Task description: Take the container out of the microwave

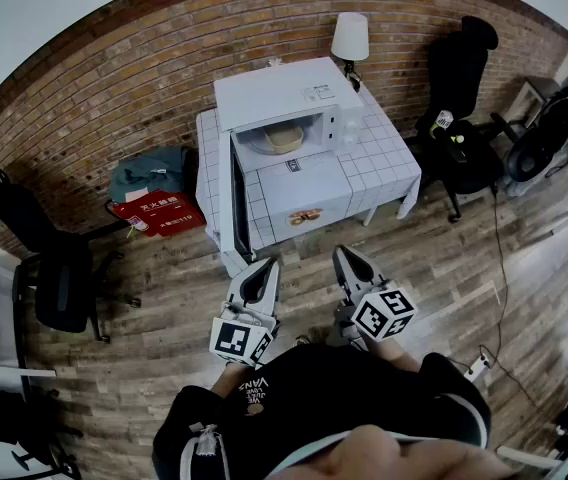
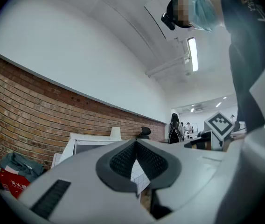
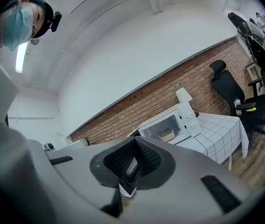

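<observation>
A white microwave (image 1: 284,103) stands on a small table (image 1: 384,158) with a checked cloth. Its door (image 1: 237,203) is swung wide open on the left side. A tan round container (image 1: 284,138) sits inside the cavity; in the right gripper view it shows as the container (image 3: 167,135) inside the microwave (image 3: 170,122). My left gripper (image 1: 264,266) and right gripper (image 1: 346,254) are held side by side in front of my body, well short of the table, both shut with nothing between the jaws. Seen close, the left gripper (image 2: 135,146) and right gripper (image 3: 133,149) have their pads together.
A lamp (image 1: 350,38) stands behind the microwave. Black office chairs (image 1: 459,98) (image 1: 54,268) flank the table. A teal bag (image 1: 154,173) and a red bag (image 1: 159,213) lie on the floor to the table's left. Exercise gear (image 1: 554,128) is at far right; a cable (image 1: 499,298) runs over the wooden floor.
</observation>
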Tool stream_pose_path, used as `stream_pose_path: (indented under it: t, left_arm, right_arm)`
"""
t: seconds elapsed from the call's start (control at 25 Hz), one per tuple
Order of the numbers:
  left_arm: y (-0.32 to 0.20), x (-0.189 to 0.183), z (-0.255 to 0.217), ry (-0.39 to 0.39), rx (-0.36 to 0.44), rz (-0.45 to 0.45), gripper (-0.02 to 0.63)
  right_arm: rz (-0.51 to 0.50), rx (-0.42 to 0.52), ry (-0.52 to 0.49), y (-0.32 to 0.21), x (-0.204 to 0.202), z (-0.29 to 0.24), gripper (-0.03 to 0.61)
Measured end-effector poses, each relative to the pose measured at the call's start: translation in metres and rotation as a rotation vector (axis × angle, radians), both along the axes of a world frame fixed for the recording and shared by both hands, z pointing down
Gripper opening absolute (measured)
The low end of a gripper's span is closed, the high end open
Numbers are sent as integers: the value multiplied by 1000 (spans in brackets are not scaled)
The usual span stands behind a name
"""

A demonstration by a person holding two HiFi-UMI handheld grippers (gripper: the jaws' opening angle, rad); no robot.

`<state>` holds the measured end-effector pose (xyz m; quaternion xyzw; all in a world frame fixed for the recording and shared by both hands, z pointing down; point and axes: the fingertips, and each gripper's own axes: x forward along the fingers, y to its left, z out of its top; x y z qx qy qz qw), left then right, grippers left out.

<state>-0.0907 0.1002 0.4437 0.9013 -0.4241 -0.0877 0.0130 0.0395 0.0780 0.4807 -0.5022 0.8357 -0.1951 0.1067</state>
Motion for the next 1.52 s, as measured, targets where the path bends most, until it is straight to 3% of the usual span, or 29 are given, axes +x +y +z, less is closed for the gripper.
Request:
stream_pose_path:
  t: [0.56, 1.04, 1.52]
  left_arm:
    - [-46, 11, 20, -17, -52, -9, 11]
    - [-107, 41, 26, -37, -82, -97, 11]
    - [-156, 66, 39, -8, -107, -184, 11]
  right_arm:
    - [-5, -34, -38, -49, 17, 13, 5]
    - [-146, -26, 42, -113, 33, 14, 5]
    - [-220, -80, 22, -165, 67, 32, 5]
